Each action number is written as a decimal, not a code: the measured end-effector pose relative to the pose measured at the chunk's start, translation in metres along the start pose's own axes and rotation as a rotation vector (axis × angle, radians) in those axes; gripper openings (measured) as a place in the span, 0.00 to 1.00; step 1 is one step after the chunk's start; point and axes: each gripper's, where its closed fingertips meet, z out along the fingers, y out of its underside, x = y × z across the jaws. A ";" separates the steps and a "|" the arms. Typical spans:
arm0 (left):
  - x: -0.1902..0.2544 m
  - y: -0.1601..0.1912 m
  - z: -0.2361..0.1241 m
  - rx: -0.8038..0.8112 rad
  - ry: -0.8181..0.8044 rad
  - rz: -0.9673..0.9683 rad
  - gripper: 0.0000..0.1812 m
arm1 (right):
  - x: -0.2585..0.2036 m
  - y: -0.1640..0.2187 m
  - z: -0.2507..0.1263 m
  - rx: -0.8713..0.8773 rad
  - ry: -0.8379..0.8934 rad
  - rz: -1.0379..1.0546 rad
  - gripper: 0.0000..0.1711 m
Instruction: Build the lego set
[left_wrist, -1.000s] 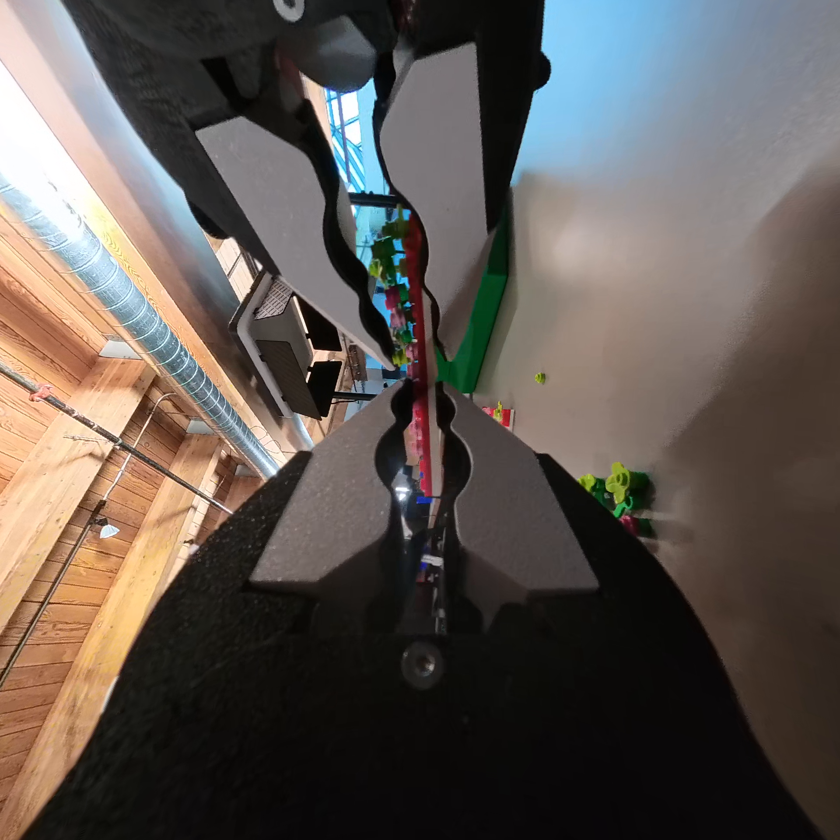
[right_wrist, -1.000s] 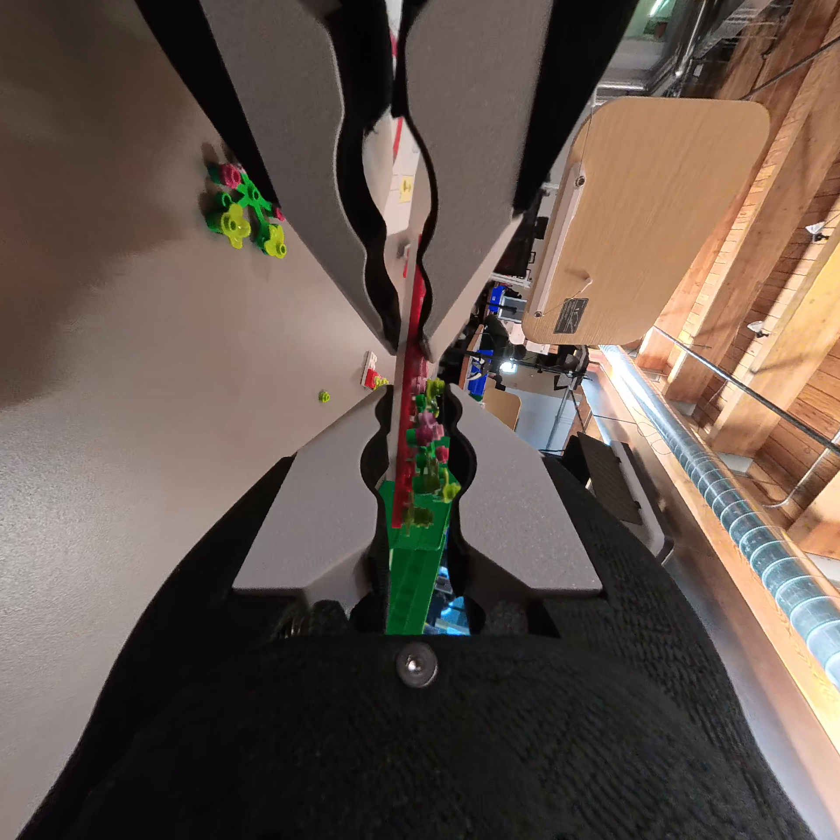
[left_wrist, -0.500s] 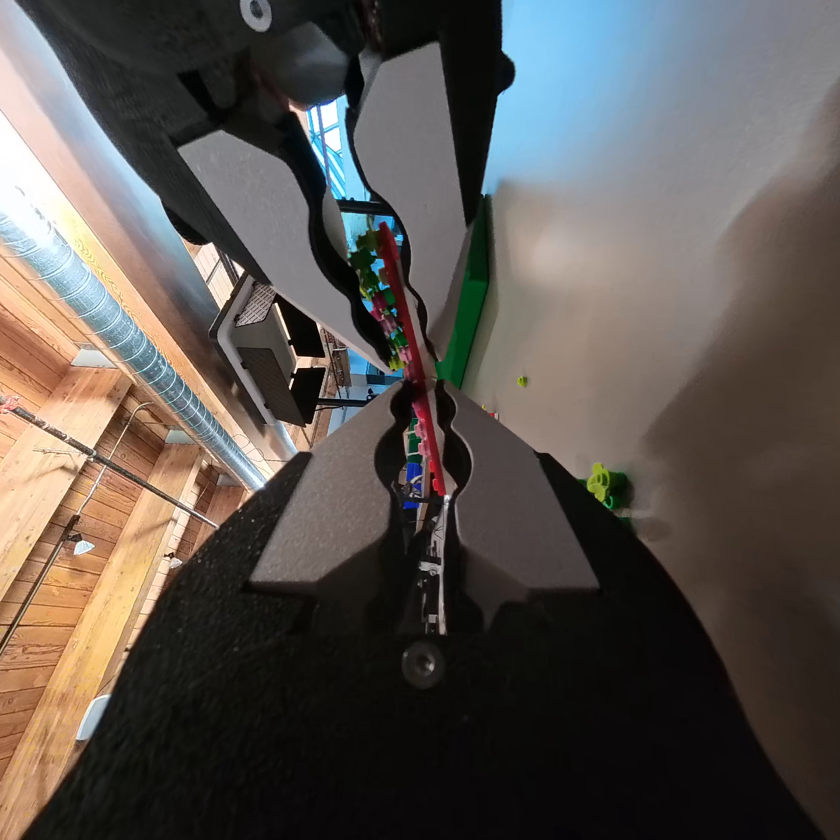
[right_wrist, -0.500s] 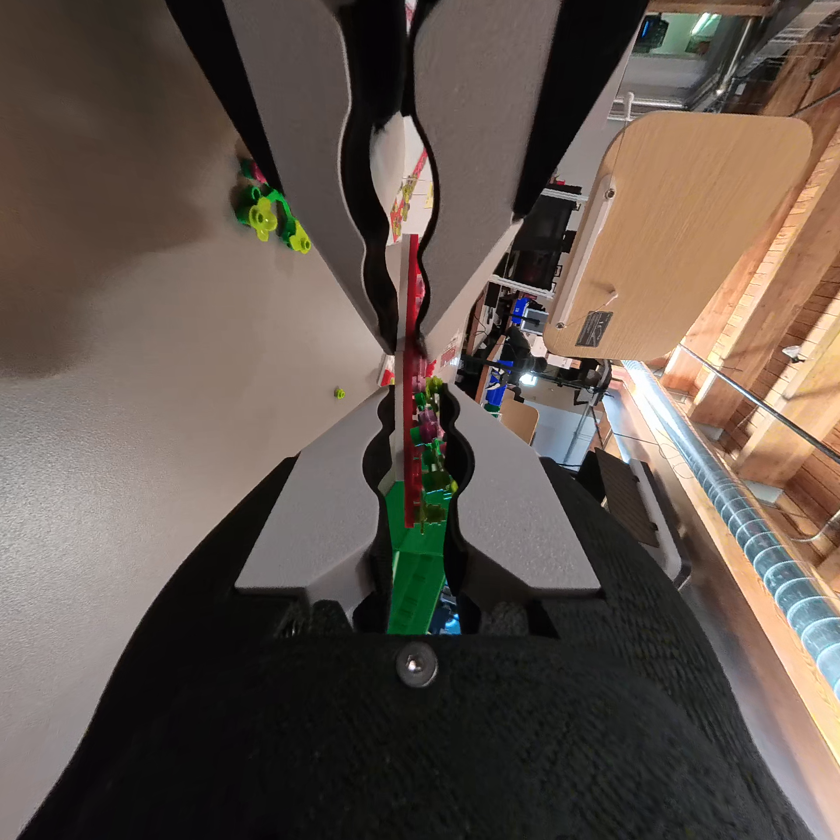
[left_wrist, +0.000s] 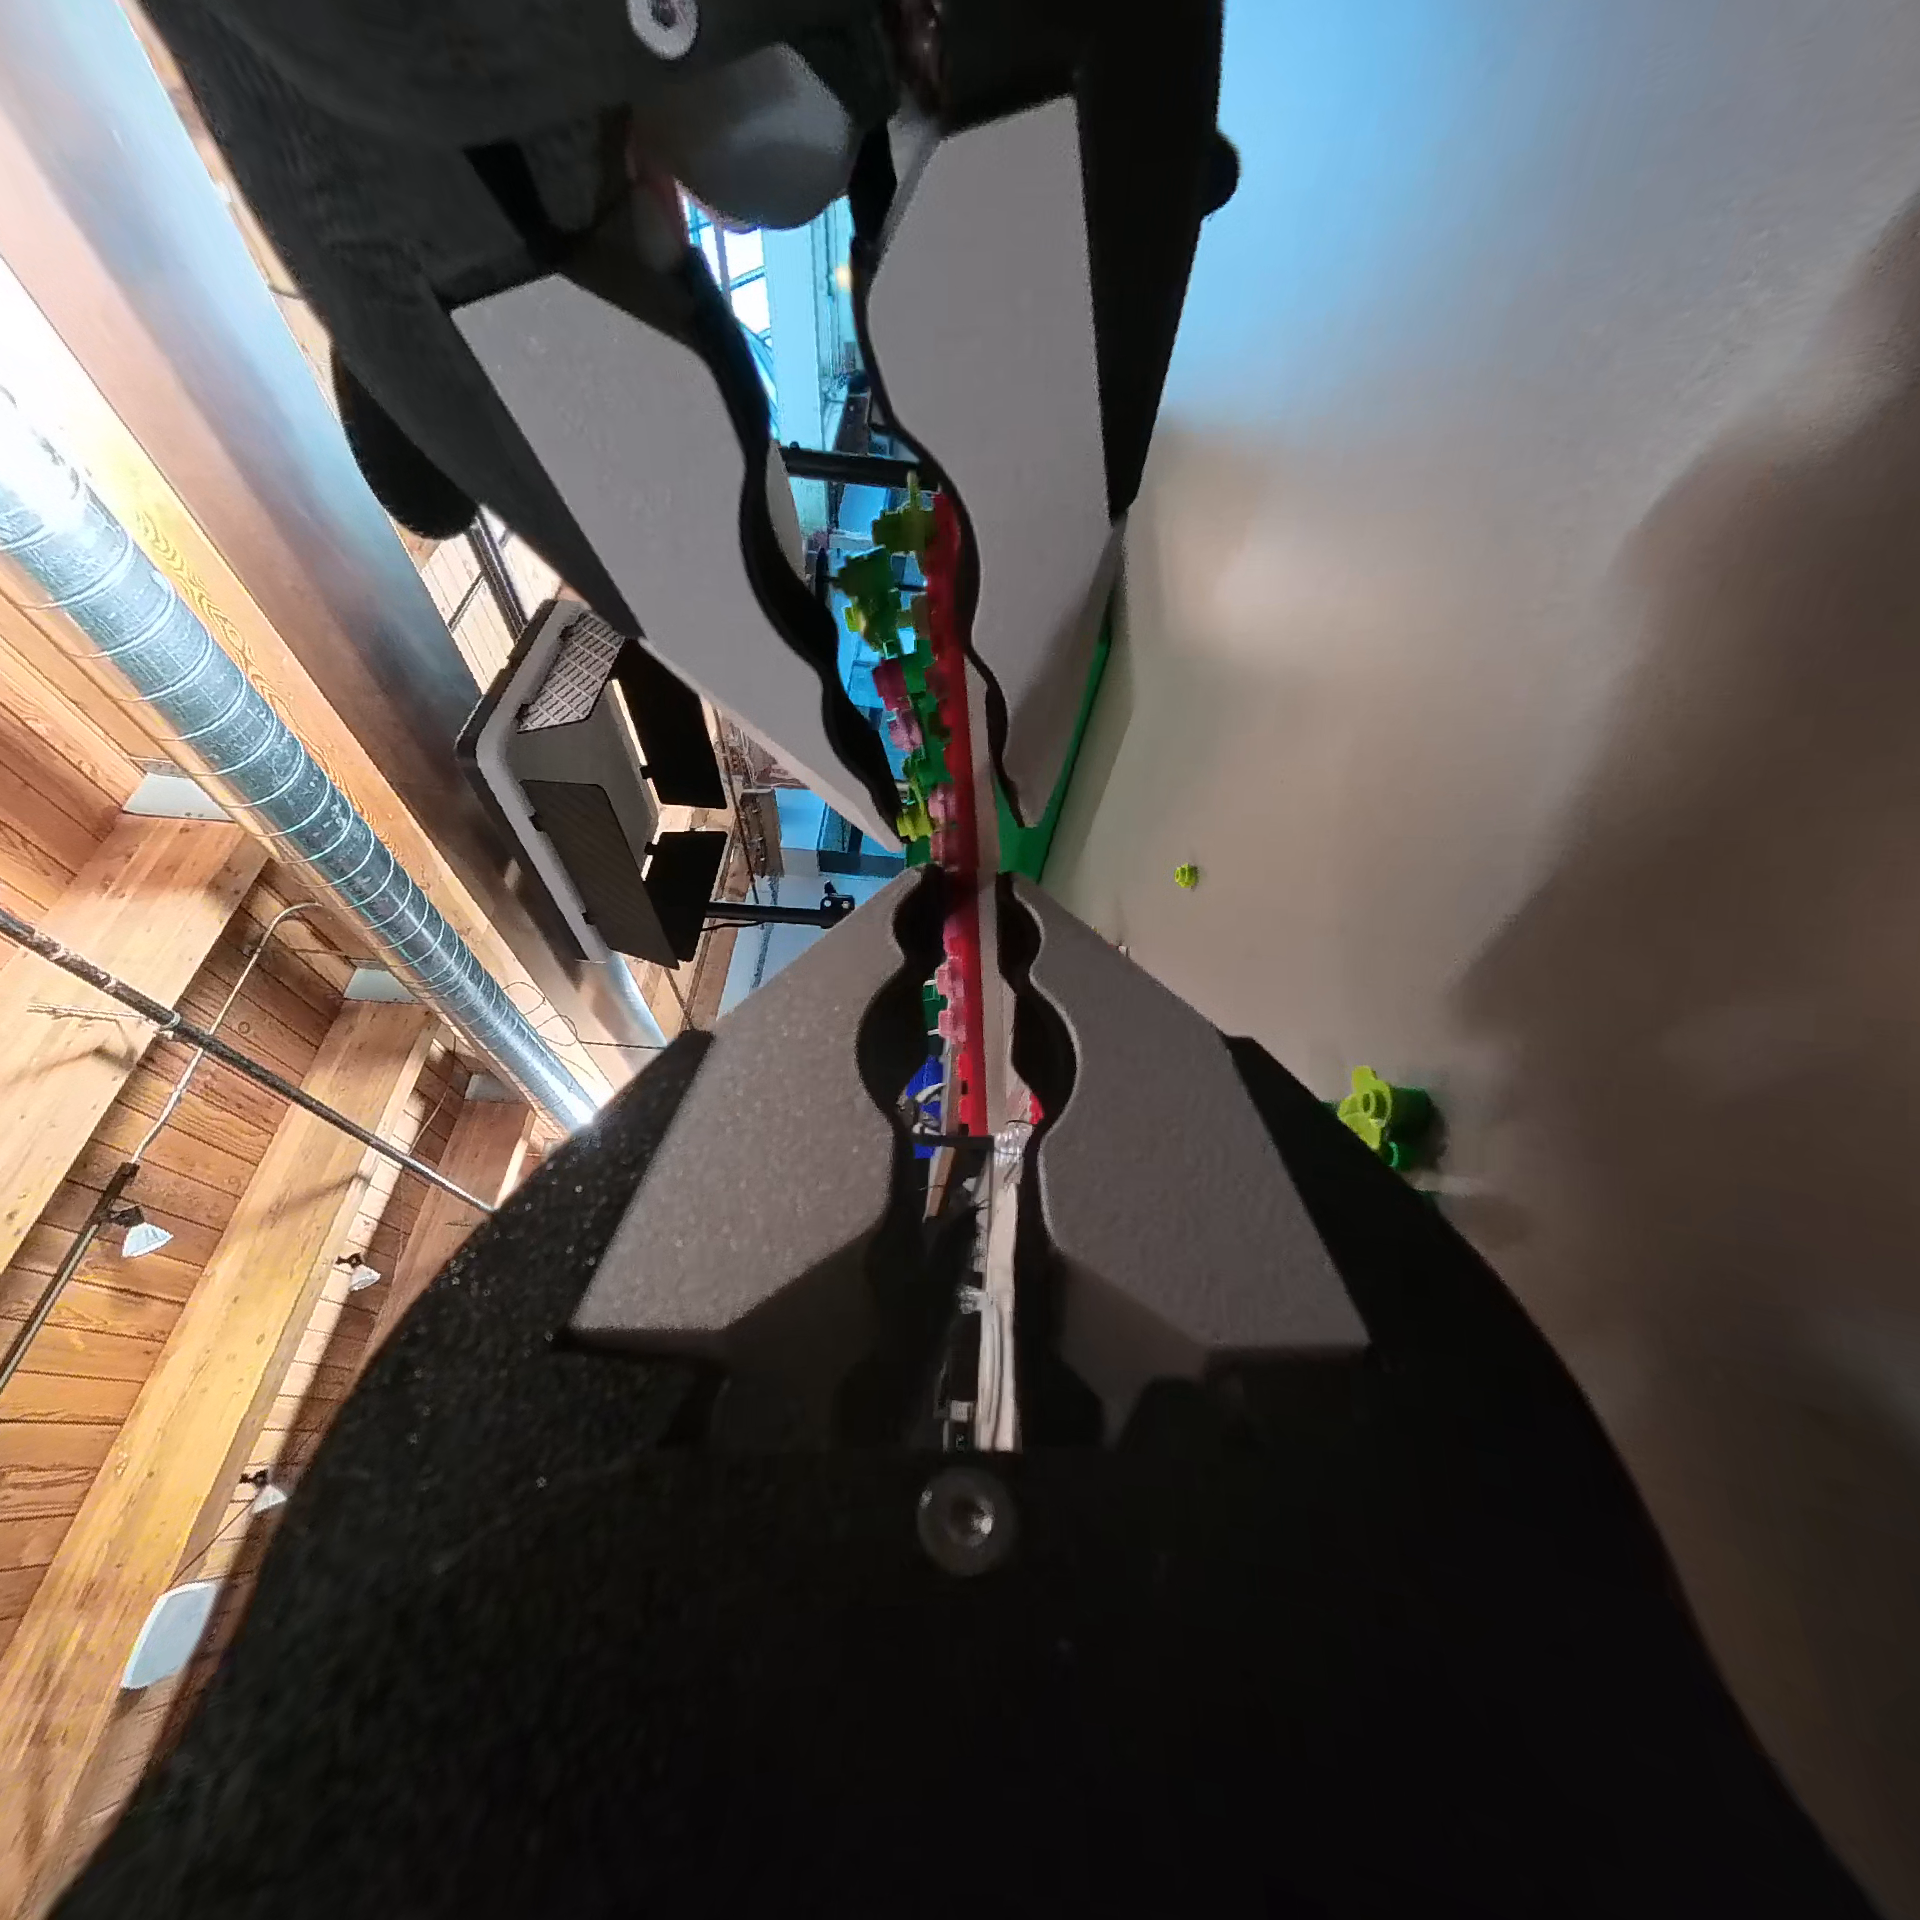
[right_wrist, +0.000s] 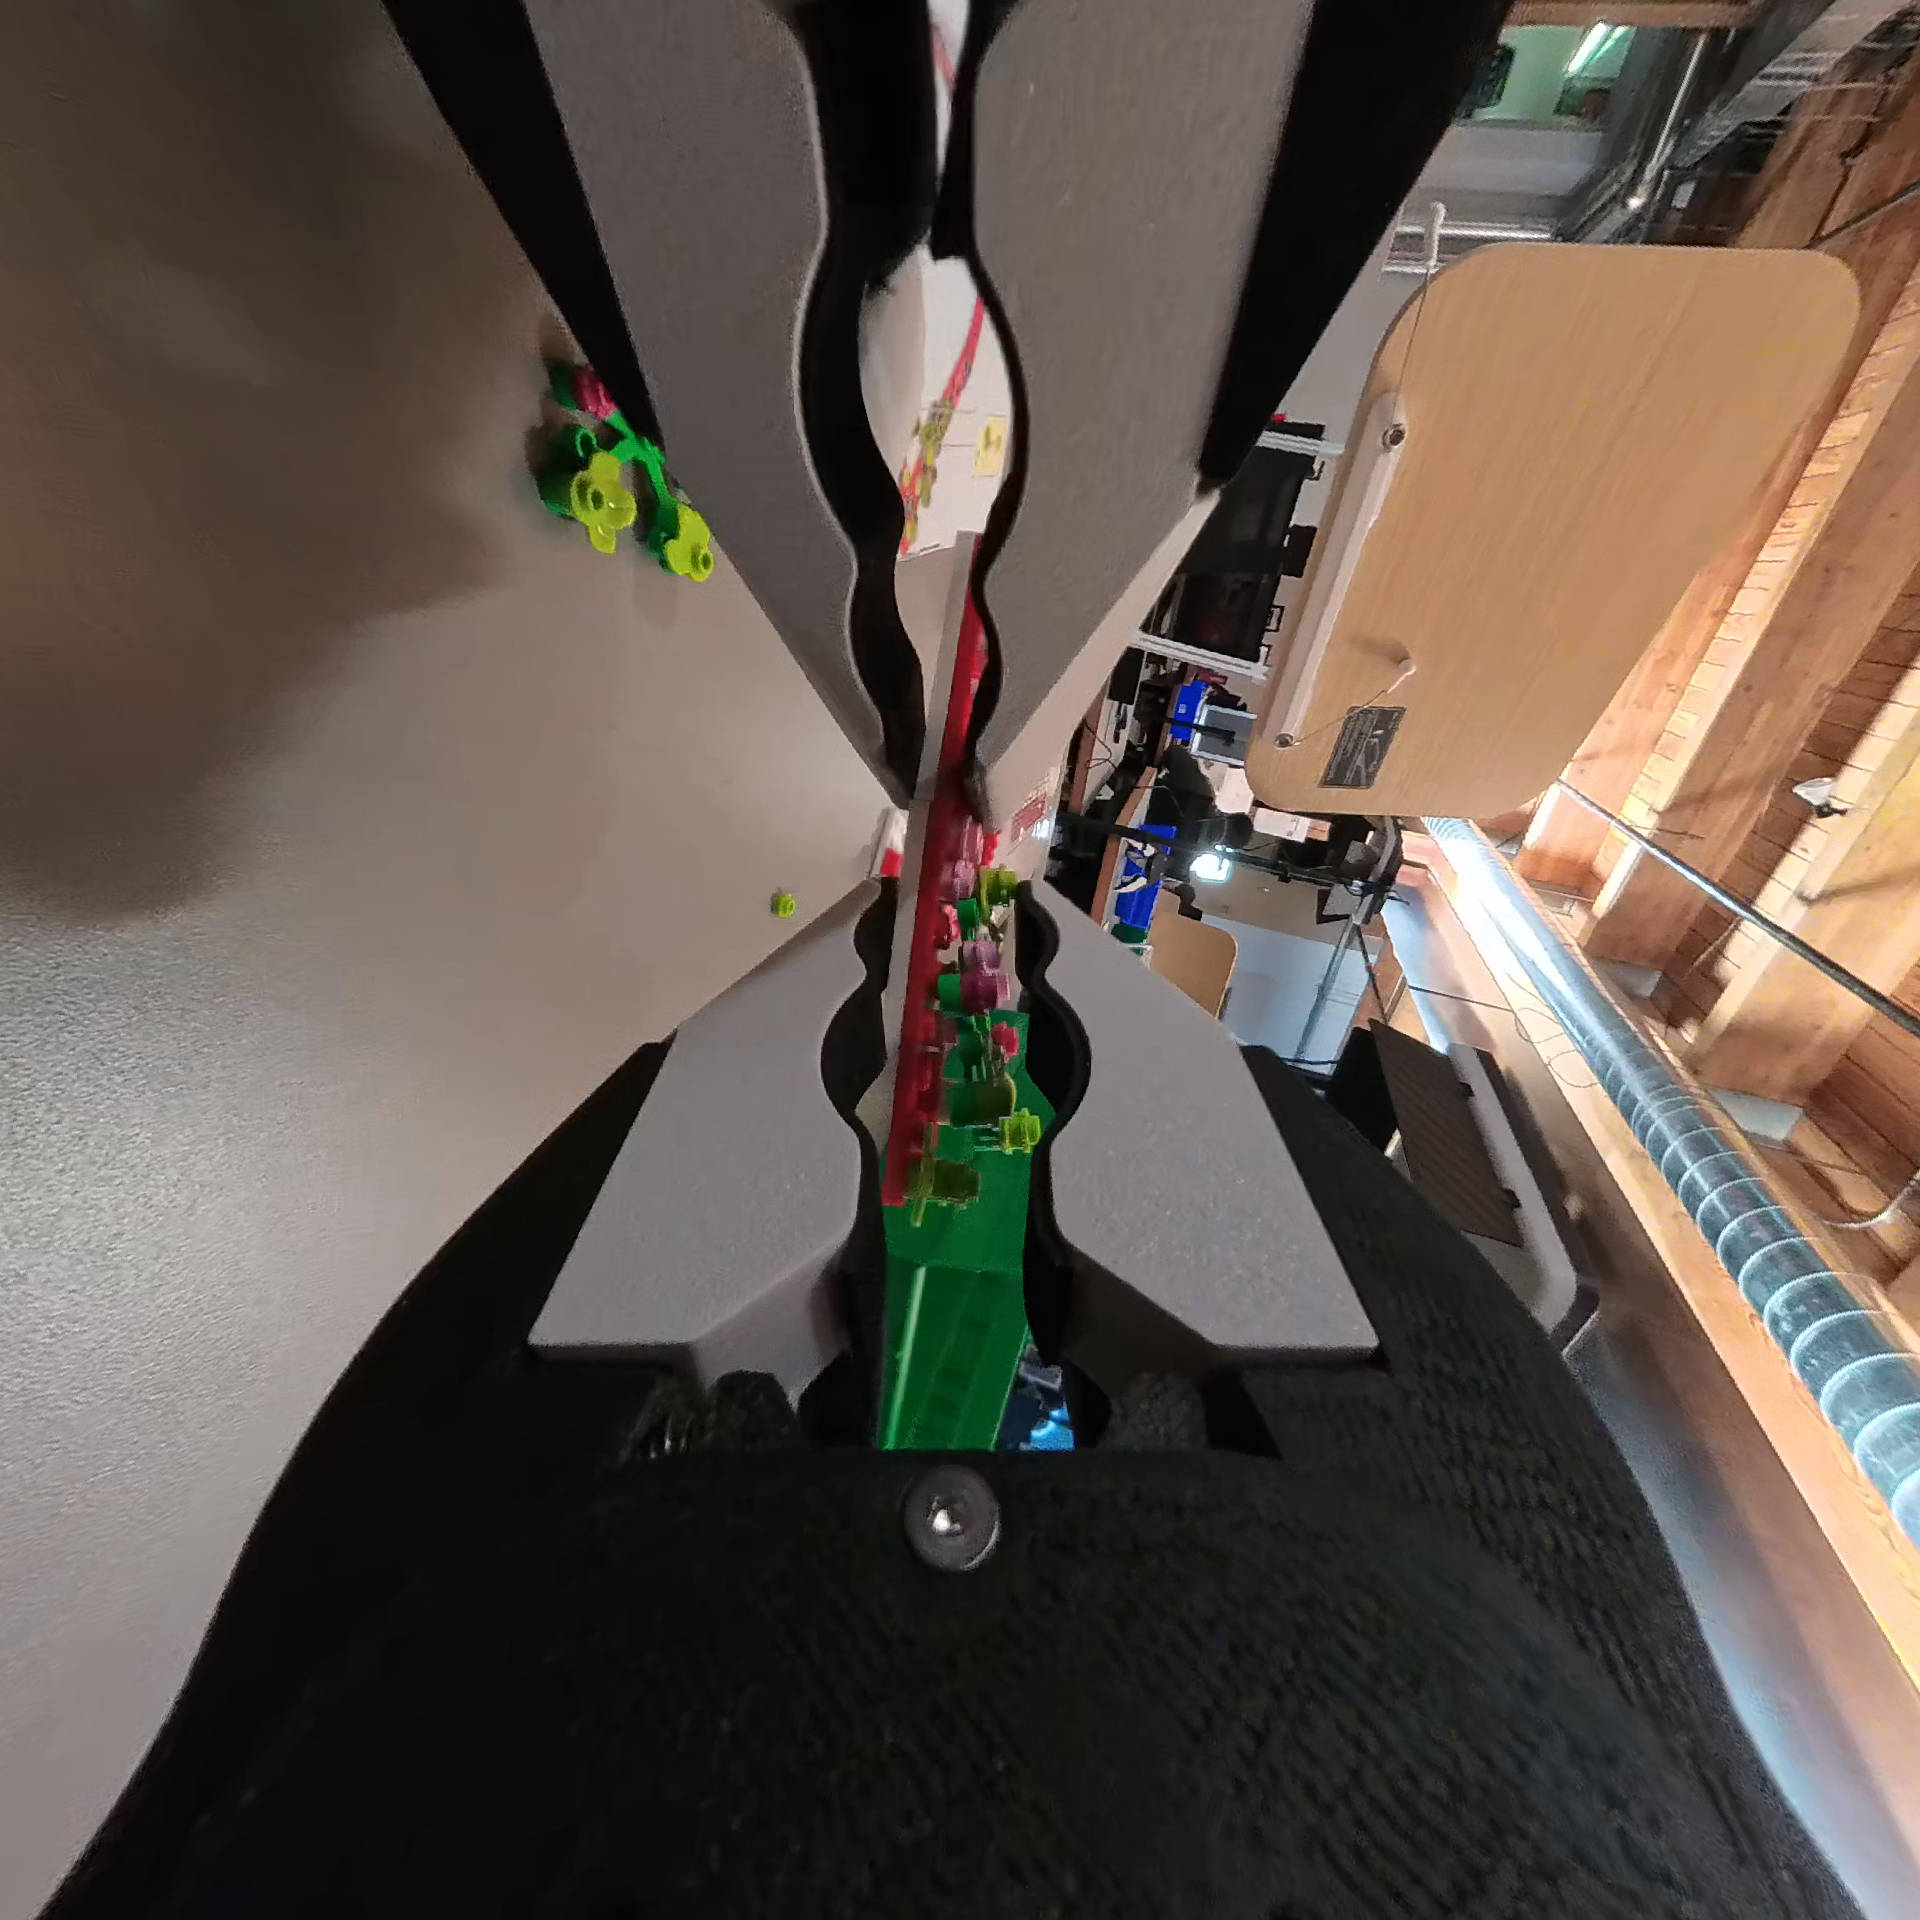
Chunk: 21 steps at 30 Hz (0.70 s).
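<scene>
A lego build, seen edge-on, hangs between my two grippers: a long red plate (left_wrist: 964, 790) carrying green, pink and lime flower pieces (left_wrist: 904, 665), joined to a green baseplate (left_wrist: 1070, 748). My left gripper (left_wrist: 963, 883) is shut on the end of the red plate. My right gripper (right_wrist: 951, 894) faces it and is shut on the other end, around the red plate (right_wrist: 920, 1039) and green baseplate (right_wrist: 956, 1330). The two grippers' tips almost meet. Each shows at the top of the other's view: the right gripper (left_wrist: 961, 821) and the left gripper (right_wrist: 935, 774).
Both views are turned sideways. The beige table (left_wrist: 1455, 623) holds a loose cluster of green and lime flower pieces (right_wrist: 613, 488), also seen in the left wrist view (left_wrist: 1382, 1117). A single small lime piece (right_wrist: 783, 905) lies nearer. Papers (right_wrist: 940, 436) lie farther off. Only a small space, under 4 cm, lies between the two pairs of fingers.
Both grippers keep their hold. The build tilted slightly half a second ago and now stands straight again between the tips. The grippers shifted a little over the table.
</scene>
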 end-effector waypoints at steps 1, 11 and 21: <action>0.000 0.000 0.000 0.002 -0.002 -0.004 0.03 | 0.001 0.000 0.000 0.003 0.004 0.001 0.11; 0.000 -0.003 -0.002 0.017 -0.005 0.009 0.03 | 0.002 -0.001 -0.004 0.026 -0.028 0.040 0.09; 0.001 -0.004 -0.001 0.019 0.006 -0.004 0.03 | -0.002 0.000 -0.003 0.022 -0.029 0.065 0.12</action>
